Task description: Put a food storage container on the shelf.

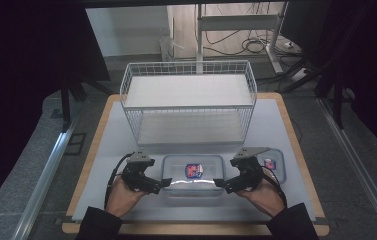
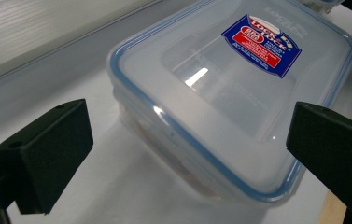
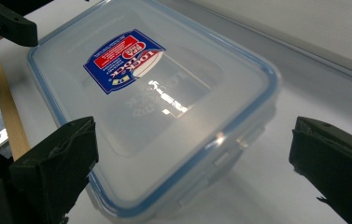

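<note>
Container: clear rectangular plastic box with blue-rimmed lid (image 1: pixel 193 174), set on the white worktop (image 1: pixel 276 125) before a white wire basket (image 1: pixel 188 100)
Left gripper (image 1: pixel 165 183): jaws spread wide at its left end, nothing held
Right gripper (image 1: pixel 219 183): jaws spread wide at its right end, nothing held

Left gripper (image 1: pixel 162 184): black angular body, grey three-cornered plate on top, black cable looping from its rear, blocky matt black jaws (a small round hole shows in one jaw face). Right gripper (image 1: pixel 219 183): same black build, grey plate and cable. Person: dark long sleeves (image 1: pixel 98 224), hands bare.
</note>
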Demonstrator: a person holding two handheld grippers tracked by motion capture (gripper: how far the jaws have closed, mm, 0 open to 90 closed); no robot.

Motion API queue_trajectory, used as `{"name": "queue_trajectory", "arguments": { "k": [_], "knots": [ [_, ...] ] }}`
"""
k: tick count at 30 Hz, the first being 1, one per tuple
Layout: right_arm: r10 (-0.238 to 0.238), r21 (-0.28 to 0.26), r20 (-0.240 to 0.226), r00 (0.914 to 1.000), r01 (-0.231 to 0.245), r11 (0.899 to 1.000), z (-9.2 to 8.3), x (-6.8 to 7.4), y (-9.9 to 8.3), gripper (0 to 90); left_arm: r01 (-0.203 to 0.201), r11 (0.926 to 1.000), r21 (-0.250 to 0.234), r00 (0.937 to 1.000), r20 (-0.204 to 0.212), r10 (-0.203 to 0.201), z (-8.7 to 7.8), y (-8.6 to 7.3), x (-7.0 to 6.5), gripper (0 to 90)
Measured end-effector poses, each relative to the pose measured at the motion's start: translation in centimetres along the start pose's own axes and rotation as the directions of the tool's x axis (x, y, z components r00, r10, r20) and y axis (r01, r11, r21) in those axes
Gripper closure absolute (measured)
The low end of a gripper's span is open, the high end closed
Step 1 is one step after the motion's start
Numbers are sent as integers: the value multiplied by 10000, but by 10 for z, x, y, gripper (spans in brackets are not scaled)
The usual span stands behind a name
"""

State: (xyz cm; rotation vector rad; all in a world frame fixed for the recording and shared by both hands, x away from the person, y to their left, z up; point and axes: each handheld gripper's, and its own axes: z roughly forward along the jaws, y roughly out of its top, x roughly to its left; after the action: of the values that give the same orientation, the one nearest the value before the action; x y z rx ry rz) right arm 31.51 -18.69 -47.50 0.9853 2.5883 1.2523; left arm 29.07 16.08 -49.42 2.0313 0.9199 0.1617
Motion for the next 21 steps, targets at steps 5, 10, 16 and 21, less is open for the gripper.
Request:
{"name": "queue_trajectory", "arguments": {
  "k": [5, 10, 16, 21],
  "knots": [
    [-110, 172, -48, 9999, 111, 9998, 8, 1, -2, 17, -4, 10000, 61, 9999, 105, 4, 3, -2, 0, 7],
    [88, 305, -93, 9999, -85, 9995, 9, 2, -3, 27, 141, 9997, 191, 9996, 248, -146, 5, -2, 2, 6],
    [986, 516, -624, 9932, -955, 9941, 19, -6, -4, 24, 941, 9937, 603, 9853, 1370, -1017, 22, -3, 12, 0],
    [1412, 687, -907, 9858, -1352, 9884, 21, -10, -4, 38, 1243, 9888, 823, 9742, 1790, -1373, 31, 2, 16, 0]
  ]
}}
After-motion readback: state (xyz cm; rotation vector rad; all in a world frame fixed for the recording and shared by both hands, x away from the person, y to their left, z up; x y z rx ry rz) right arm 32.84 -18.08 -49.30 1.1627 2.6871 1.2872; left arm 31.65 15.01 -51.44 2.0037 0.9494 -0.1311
